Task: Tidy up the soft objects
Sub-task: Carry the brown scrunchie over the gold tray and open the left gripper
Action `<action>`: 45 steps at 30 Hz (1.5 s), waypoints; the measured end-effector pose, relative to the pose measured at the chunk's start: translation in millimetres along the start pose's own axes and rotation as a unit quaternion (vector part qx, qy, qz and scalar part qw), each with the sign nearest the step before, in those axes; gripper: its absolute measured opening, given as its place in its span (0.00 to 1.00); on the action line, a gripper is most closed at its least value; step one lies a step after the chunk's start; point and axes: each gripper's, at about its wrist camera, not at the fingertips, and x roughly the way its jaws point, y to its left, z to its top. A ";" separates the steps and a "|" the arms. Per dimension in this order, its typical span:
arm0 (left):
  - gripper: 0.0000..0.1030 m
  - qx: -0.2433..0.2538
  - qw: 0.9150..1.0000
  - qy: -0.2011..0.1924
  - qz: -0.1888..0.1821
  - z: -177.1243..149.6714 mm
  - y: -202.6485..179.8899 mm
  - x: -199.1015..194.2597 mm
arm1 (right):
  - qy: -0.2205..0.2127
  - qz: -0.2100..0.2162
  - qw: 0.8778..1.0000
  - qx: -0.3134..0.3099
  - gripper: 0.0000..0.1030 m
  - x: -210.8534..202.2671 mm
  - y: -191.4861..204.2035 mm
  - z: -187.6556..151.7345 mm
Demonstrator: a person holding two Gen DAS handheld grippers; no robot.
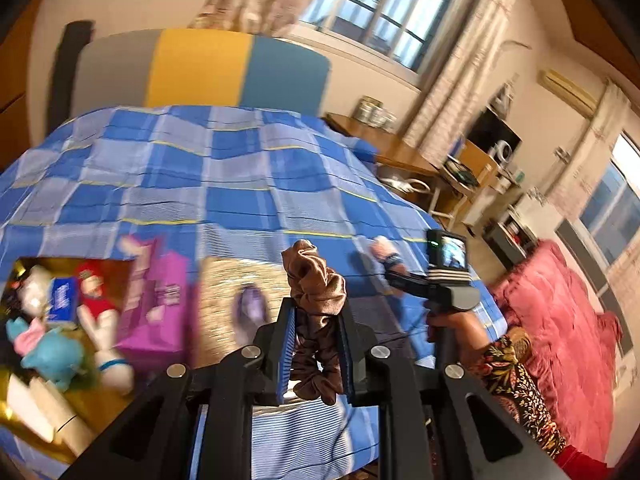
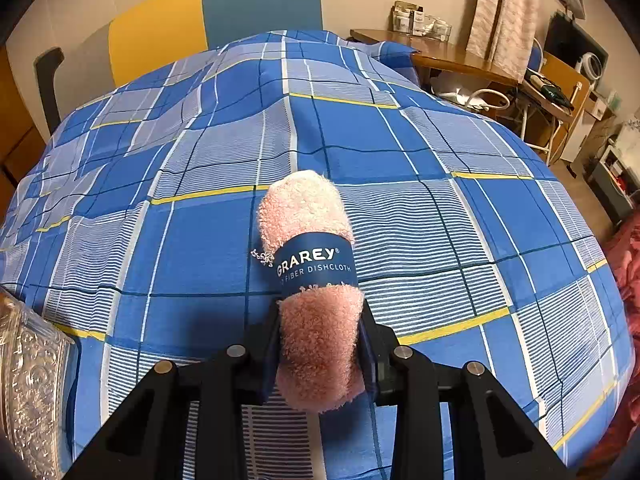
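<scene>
Midway, by the look of things. In the left gripper (image 1: pixel 316 344), clamped tight, a brown scrunchie (image 1: pixel 314 300), lifted clear of the bed (image 1: pixel 224 184). In the right gripper (image 2: pixel 320 348), pinched at its near end, a pink dishcloth roll (image 2: pixel 308 248) with a blue band, resting lengthwise on the bed near the middle. Already in the box (image 1: pixel 60 312) at the bed's near left corner: a blue plush toy (image 1: pixel 52 356), a red and white one, a tissue pack. Beside the box, a purple carton (image 1: pixel 156 304). Still to place, probably: scrunchie and roll; destination for each not clear from here.

Plenty of flat checked cover beyond the roll, bare to the headboard (image 1: pixel 200 68). Bed's right edge dropping toward a wooden desk (image 2: pixel 440 56) and a pink quilt (image 1: pixel 560 320) on the floor side. Near left corner crowded; blur there, so gaps between box and carton hard to judge.
</scene>
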 end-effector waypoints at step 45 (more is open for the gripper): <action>0.58 -0.094 0.985 0.094 0.113 -130.5 198.9 13.5 | -0.182 0.206 0.960 -0.054 0.33 -182.4 166.7 -23.6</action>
